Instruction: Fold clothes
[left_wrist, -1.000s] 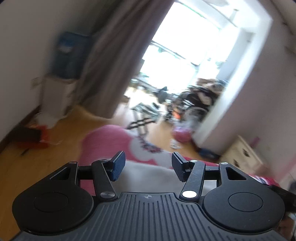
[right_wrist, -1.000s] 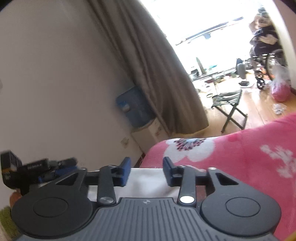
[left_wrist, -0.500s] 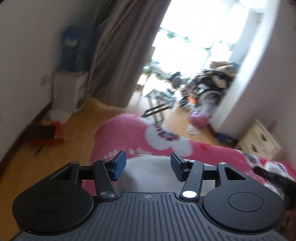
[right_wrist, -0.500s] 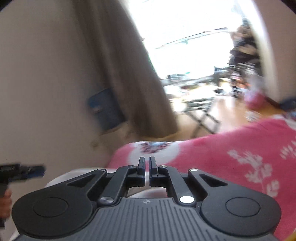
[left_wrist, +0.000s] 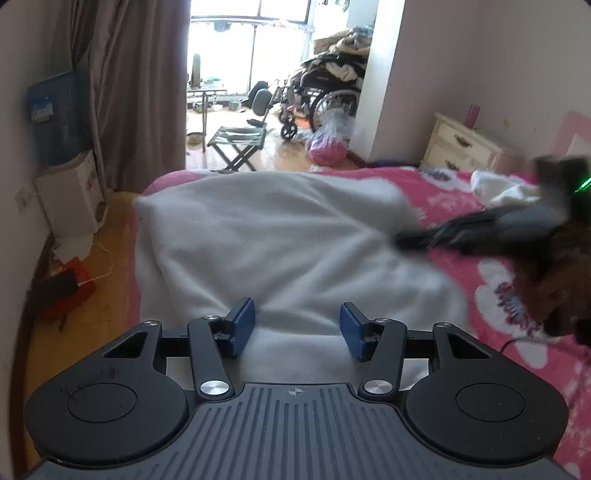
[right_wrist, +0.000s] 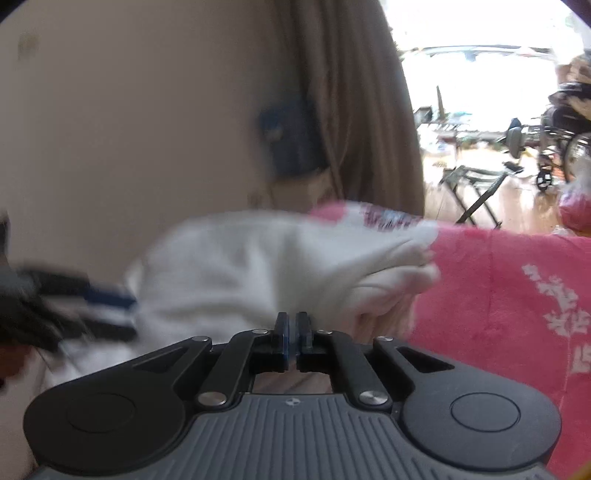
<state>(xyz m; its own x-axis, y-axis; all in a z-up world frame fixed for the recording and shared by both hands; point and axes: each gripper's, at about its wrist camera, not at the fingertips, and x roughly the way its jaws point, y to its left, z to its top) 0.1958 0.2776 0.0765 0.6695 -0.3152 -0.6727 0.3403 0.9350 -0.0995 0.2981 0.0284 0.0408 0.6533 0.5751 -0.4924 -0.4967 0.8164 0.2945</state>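
A lived-in home bedroom. Under and ahead of the left gripper lies a bed with a pink floral cover (left_wrist: 461, 206). Beyond it to the right stands a cream nightstand (left_wrist: 461, 147); far ahead are a brown curtain (left_wrist: 140, 92), a folding stool (left_wrist: 238, 142) and a wheelchair (left_wrist: 321, 99) by a sunlit window.

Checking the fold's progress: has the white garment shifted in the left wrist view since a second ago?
Yes. The white garment now spreads far up the pink bedspread.
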